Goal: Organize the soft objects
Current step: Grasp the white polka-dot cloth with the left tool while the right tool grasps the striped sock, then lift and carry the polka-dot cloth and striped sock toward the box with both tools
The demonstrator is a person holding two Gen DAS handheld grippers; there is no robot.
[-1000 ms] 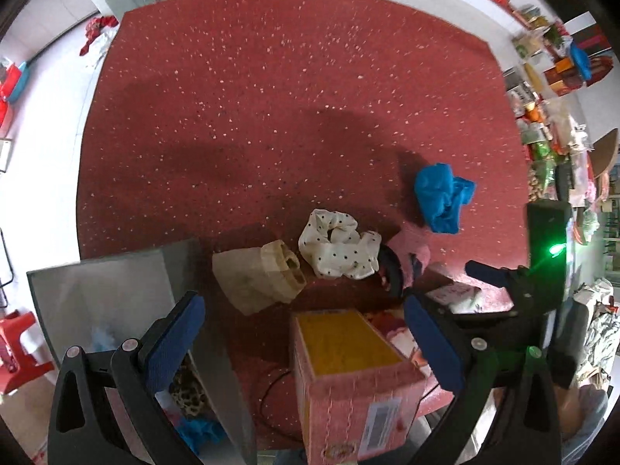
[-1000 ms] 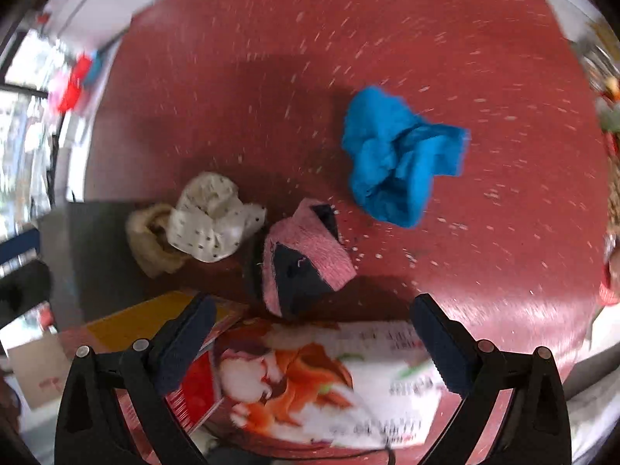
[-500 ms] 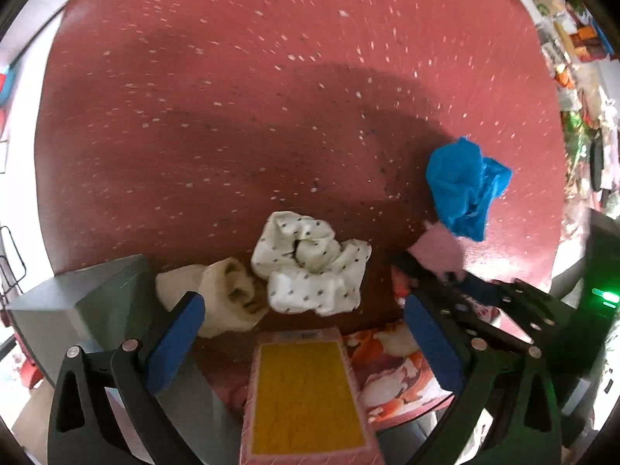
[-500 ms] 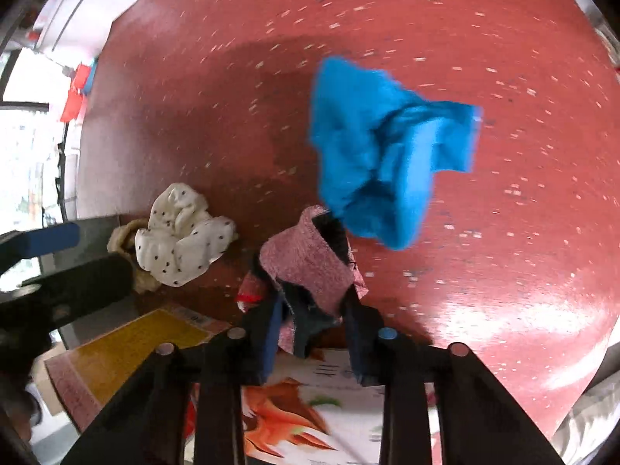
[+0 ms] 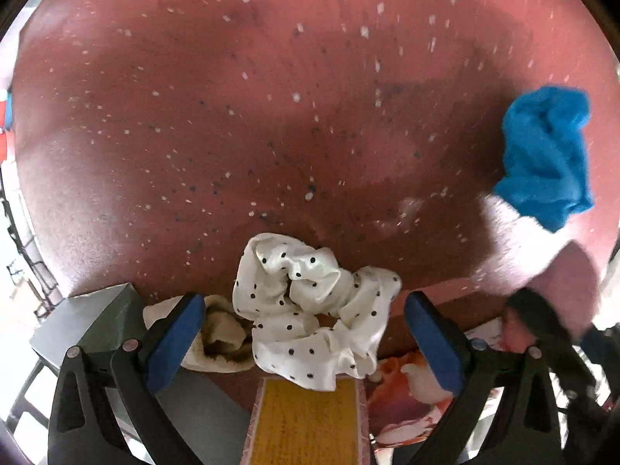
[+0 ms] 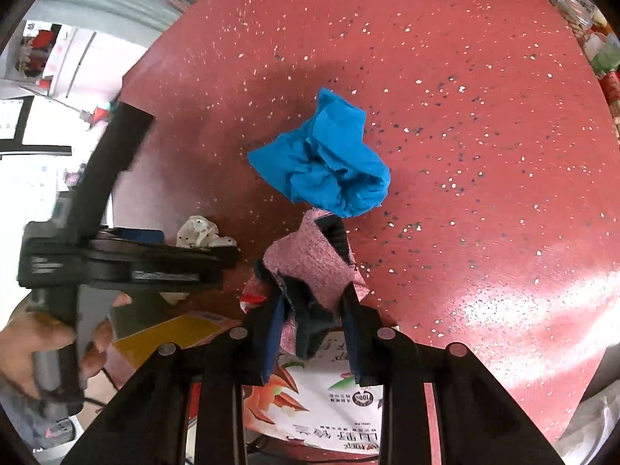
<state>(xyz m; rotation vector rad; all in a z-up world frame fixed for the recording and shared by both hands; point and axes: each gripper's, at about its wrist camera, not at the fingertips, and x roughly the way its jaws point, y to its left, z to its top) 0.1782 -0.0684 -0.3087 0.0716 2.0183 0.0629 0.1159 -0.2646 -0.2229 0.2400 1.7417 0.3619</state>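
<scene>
A white polka-dot scrunchie [image 5: 310, 310] lies on the red speckled table [image 5: 232, 116], in line between the spread fingers of my open left gripper [image 5: 304, 341]; the pads do not touch it. A beige soft item [image 5: 217, 333] sits just left of it. My right gripper [image 6: 314, 321] is shut on a pink and dark sock [image 6: 310, 263], which shows as a pink blur [image 5: 550, 271] in the left wrist view. A crumpled blue cloth [image 6: 325, 170] rests on the table just beyond the sock. The left gripper [image 6: 116, 255] and the hand holding it appear at the right wrist view's left.
A grey box [image 5: 97, 321] stands at the near left. A pink box with a yellow top [image 5: 306, 418] sits under the left gripper. A printed bag [image 6: 329, 399] lies at the table's near edge. Shelves with goods line the far right [image 6: 596, 50].
My right gripper closed on the pink sock and carried it up off the table. My left gripper came down and forward, and the scrunchie now sits between its fingers.
</scene>
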